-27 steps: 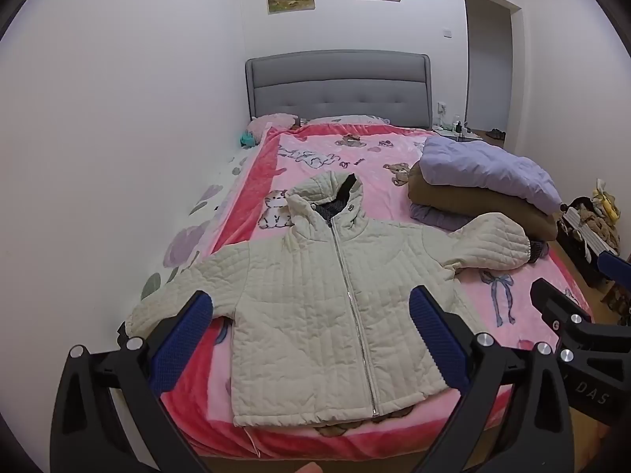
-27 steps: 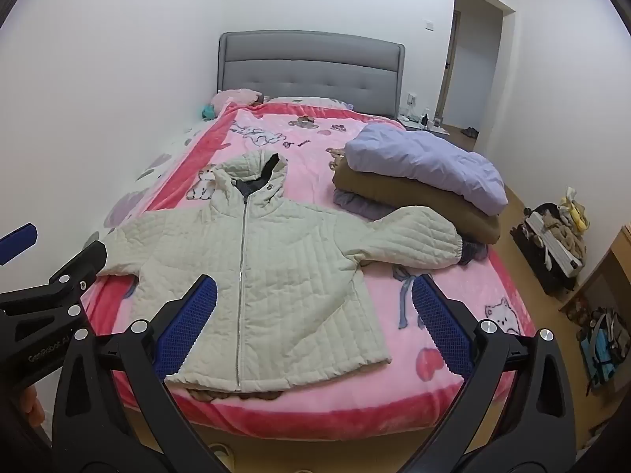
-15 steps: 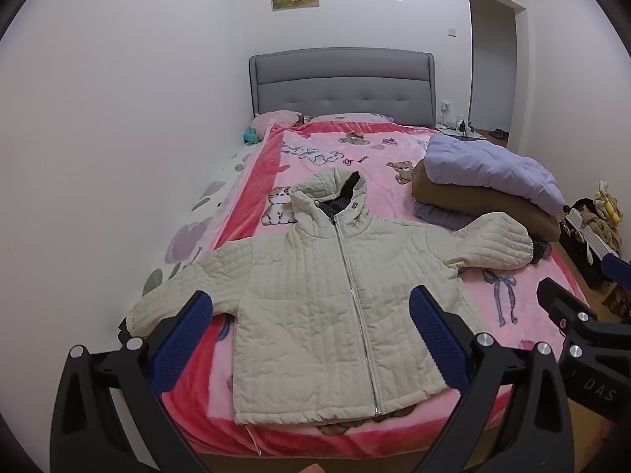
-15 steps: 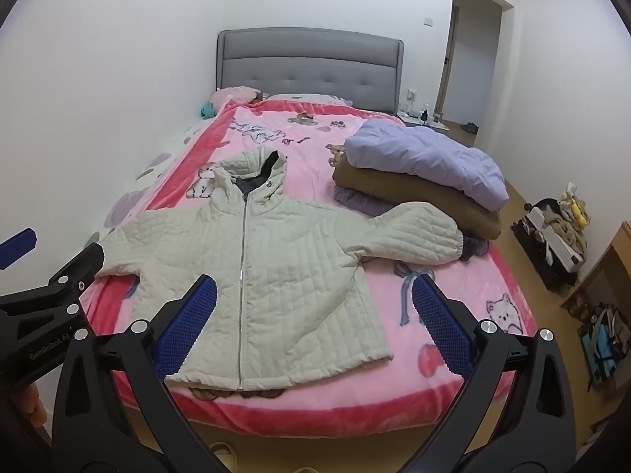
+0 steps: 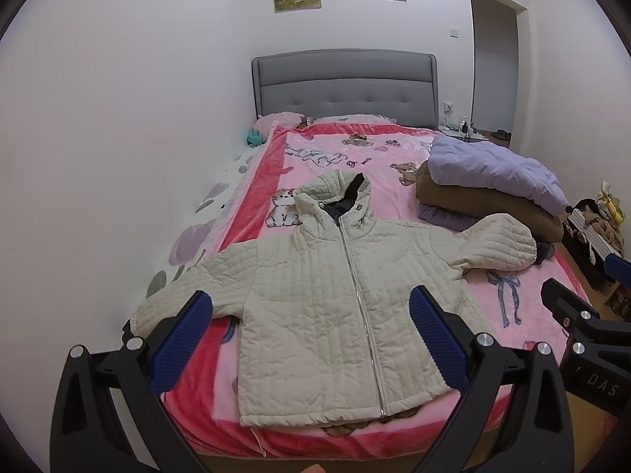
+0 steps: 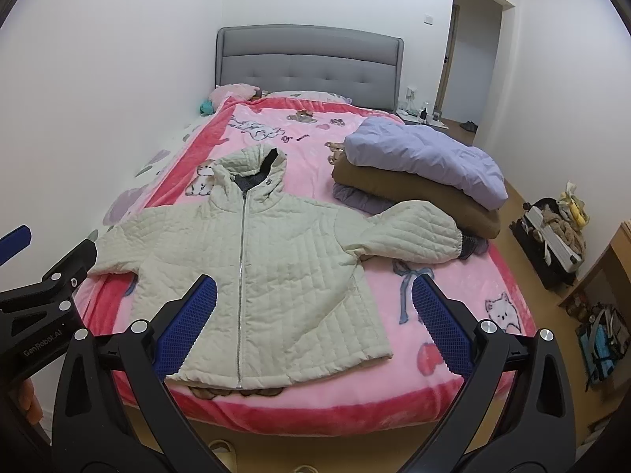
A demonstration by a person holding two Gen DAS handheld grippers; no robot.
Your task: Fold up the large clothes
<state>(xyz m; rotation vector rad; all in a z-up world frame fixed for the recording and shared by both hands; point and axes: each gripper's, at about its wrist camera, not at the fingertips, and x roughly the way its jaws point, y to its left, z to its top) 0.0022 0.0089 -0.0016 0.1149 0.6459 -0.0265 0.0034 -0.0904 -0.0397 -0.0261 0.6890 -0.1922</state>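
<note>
Both views shifted slightly; jacket [image 5: 339, 307] unmoved, flat on bed [image 5: 512, 315].

- The jacket [image 5: 335, 307] lies flat on the blanket [image 5: 386, 181], at the foot end of the bed [image 6: 315, 406], hood toward the headboard [image 5: 345, 82].
- The stack of bedding [image 5: 489, 193] lies right of the jacket; one sleeve touches it.
- Pillows [image 5: 280, 120] lie before the headboard.
- Bags [image 6: 556, 232] stand on the floor, right of the bed.

Both the left gripper [image 5: 309, 329] and the right gripper [image 6: 313, 313] have drawn slightly closer to the cream jacket [image 5: 339, 303], which now sits lower in each view.
</note>
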